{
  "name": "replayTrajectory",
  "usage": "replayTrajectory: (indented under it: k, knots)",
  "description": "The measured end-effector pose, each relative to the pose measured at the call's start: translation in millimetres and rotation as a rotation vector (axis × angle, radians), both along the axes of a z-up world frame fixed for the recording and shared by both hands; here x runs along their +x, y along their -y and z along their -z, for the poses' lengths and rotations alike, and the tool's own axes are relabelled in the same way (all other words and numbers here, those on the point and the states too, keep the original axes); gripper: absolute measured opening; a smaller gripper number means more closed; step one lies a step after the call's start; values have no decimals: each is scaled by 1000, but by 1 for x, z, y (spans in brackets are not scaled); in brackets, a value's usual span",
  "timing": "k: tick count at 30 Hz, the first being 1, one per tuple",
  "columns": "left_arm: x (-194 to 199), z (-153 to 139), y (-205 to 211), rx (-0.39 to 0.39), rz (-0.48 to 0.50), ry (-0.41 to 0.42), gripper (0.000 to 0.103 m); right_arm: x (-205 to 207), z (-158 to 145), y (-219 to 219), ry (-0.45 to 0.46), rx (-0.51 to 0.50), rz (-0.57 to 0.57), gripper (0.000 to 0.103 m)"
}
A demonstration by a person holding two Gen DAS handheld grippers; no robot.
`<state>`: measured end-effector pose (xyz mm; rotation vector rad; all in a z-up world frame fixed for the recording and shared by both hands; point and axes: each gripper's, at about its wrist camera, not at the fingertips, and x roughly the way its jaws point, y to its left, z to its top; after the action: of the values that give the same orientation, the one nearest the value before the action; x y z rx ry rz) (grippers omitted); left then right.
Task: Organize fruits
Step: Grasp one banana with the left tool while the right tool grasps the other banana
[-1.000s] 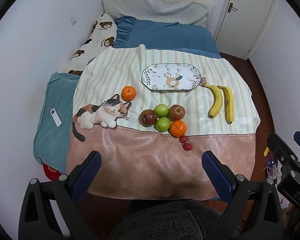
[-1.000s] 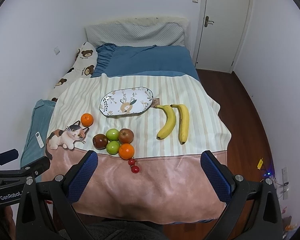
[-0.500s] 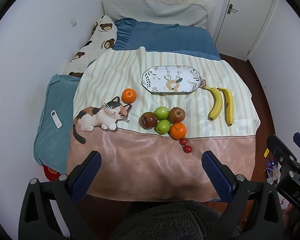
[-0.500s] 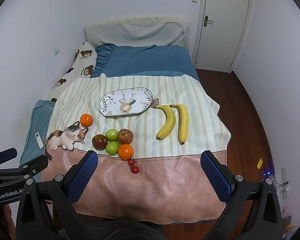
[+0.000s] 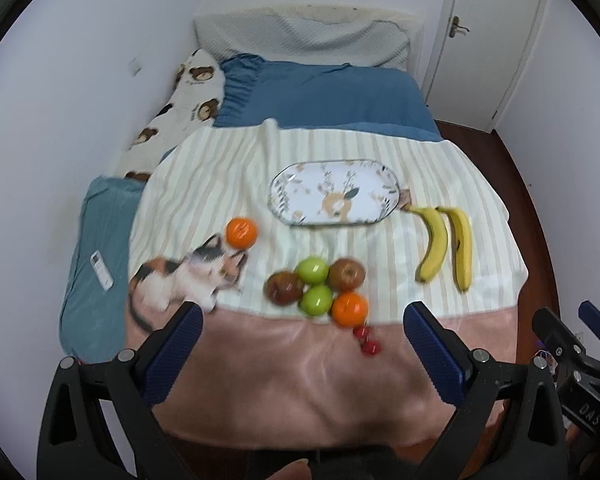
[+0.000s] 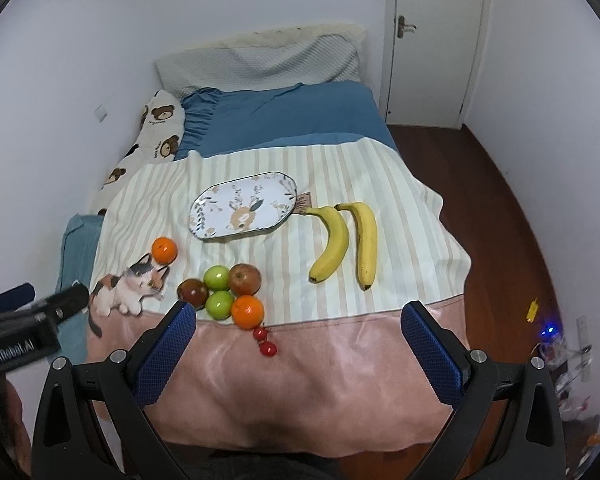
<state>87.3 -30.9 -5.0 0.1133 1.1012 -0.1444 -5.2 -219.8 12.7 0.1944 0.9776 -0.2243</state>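
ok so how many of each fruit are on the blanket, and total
bananas: 2
oranges: 2
green apples: 2
red apples: 2
small red fruits: 2
total: 10, none yet on the plate; both the left gripper and right gripper are open.

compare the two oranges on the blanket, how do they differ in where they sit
The lone orange sits apart by the printed cat's ears, touching no other fruit; the clustered orange is packed against the apples. The lone orange lies on the striped part of the blanket; the clustered orange sits at the stripe's edge, by the pink band and the cherries. The lone orange is nearer the plate. Both are round, bright orange and similar in size.
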Motion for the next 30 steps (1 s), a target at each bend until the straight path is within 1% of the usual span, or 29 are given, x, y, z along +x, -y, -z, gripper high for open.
replayTrajectory:
  k: [3, 6, 8, 10, 13, 16, 19, 21, 22, 23, 25, 26, 27, 30]
  knots:
    - [32, 28, 26, 11, 33, -19, 103, 30, 32, 36, -8, 42, 51, 103]
    - [63, 63, 57, 27, 59, -63, 103, 66, 71, 73, -45, 72, 102, 103]
    - [77, 83, 74, 34, 70, -87, 103, 93, 100, 97, -77, 88, 130, 103]
    - [93, 107, 94, 38, 79, -133, 103, 115, 128, 119, -105, 103, 144, 102]
    - [108, 133, 118, 35, 88, -161, 103, 144, 168, 146, -157, 112, 163, 98]
    - [120, 157, 140, 43, 102, -191, 103, 171, 207, 168, -210, 141, 177, 90]
    - [130, 175, 156, 48, 119, -223, 103, 190, 239, 181, -250, 151, 176, 83]
    - [136, 189, 166, 51, 134, -245, 103, 201, 260, 187, -290, 175, 175, 74]
    - [138, 194, 170, 52, 141, -254, 103, 205, 268, 189, -305, 180, 172, 72]
    - [140, 201, 174, 54, 148, -267, 103, 209, 273, 189, -315, 173, 165, 71]
    - [141, 209, 180, 49, 160, -285, 101, 213, 280, 183, -332, 130, 135, 63]
    - [142, 214, 182, 44, 168, -292, 100, 213, 281, 179, -334, 123, 116, 51]
    - [142, 217, 185, 43, 174, -300, 100, 214, 282, 176, -330, 140, 88, 37]
    - [142, 225, 193, 8, 200, -336, 97, 212, 281, 175, -339, 129, 64, 37]
